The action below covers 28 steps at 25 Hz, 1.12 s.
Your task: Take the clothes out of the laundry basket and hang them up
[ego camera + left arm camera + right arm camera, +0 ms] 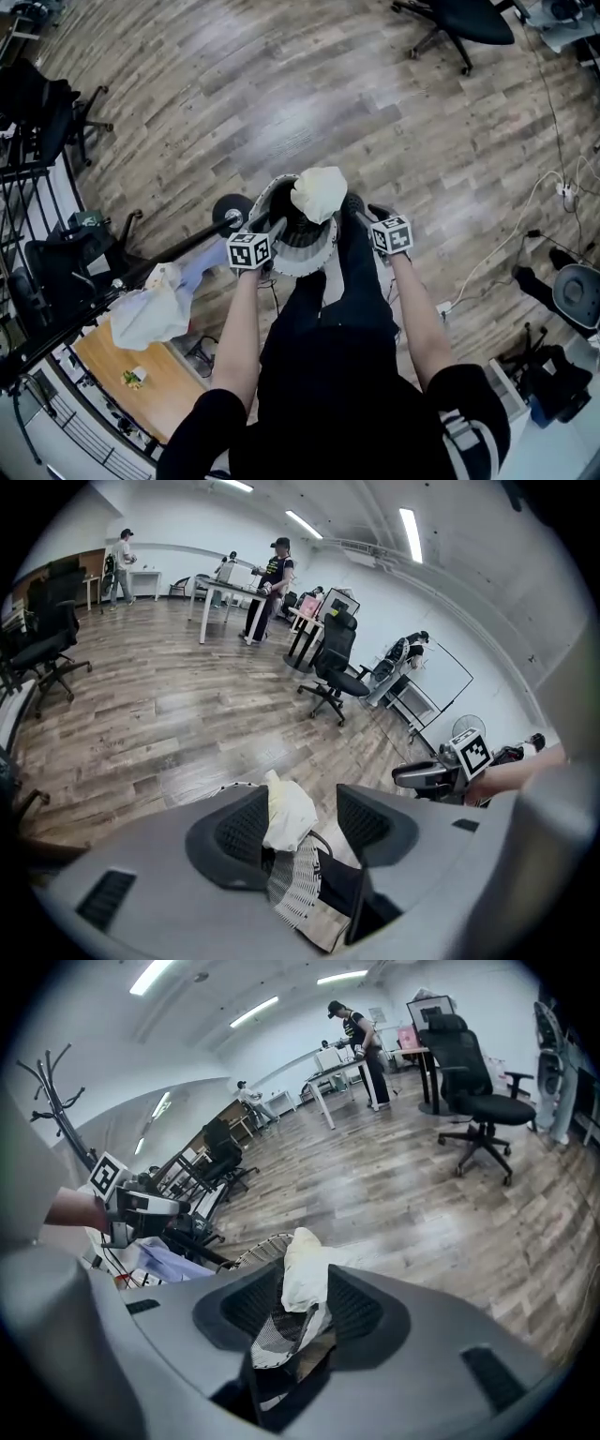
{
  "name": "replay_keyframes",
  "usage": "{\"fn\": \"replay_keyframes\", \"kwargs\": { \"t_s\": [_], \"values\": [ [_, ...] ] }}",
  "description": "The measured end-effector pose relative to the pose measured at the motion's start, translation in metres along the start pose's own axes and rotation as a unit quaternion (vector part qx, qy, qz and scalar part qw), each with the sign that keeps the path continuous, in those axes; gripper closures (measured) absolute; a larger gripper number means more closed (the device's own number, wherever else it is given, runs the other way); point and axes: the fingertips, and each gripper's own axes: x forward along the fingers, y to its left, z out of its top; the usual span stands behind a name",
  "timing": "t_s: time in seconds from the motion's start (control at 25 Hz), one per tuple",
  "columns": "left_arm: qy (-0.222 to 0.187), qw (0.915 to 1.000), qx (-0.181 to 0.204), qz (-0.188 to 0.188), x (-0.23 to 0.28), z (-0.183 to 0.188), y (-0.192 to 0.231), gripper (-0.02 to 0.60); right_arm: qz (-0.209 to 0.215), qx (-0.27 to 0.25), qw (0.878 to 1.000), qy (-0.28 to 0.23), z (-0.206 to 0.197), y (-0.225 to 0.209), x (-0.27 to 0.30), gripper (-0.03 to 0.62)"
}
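- The rack (169, 253) stands at far left with a pale cloth (148, 317) already on it, so the hanging is judged partly done.
- The left claw (302, 810) has its jaws apart and holds nothing. It hovers near the left rim of the basket (314, 260), and the garment shows in the gap ahead of the pads, not pressed by them.
- The cream garment (319, 192) lies heaped on top of the basket, on the floor just ahead of the person's legs.
- The right claw (302, 1299) also has its jaws apart and holds nothing. It sits close to the garment's right edge; whether it touches cannot be told.
- Step in hand, as judged: reaching in to pick up the garment.
- The next move calls for lowering one claw onto the heap, closing on a fold, lifting clear of the rim and carrying left to the rack.
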Motion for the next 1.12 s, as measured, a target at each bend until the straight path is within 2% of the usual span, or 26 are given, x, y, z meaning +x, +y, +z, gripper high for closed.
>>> {"fn": "replay_keyframes", "kwargs": {
  "t_s": [0.2,0.44,0.64,0.84,1.0,1.12],
  "values": [
    [0.041,0.9989,0.024,-0.001,0.04,-0.019,0.009,0.337,0.013,0.023,1.0,0.016,-0.023,-0.02,0.044,0.416],
    [0.058,0.9965,0.061,-0.001,0.092,-0.026,0.023,0.337,0.02,0.03,0.999,0.029,-0.048,-0.046,0.104,0.426],
    [0.074,0.995,0.067,-0.002,0.129,-0.05,0.034,0.337,0.022,0.051,0.998,0.018,-0.056,-0.074,0.151,0.426],
    [0.093,0.9906,0.099,-0.016,0.164,-0.081,0.047,0.337,0.021,0.058,0.998,0.029,-0.066,-0.094,0.206,0.421],
    [0.11,0.9852,0.131,-0.015,0.197,-0.106,0.056,0.337,0.044,0.097,0.994,0.031,-0.069,-0.102,0.235,0.407],
    [0.11,0.9852,0.131,-0.014,0.216,-0.118,0.062,0.337,0.057,0.132,0.989,0.037,-0.073,-0.102,0.246,0.401]
  ]
}}
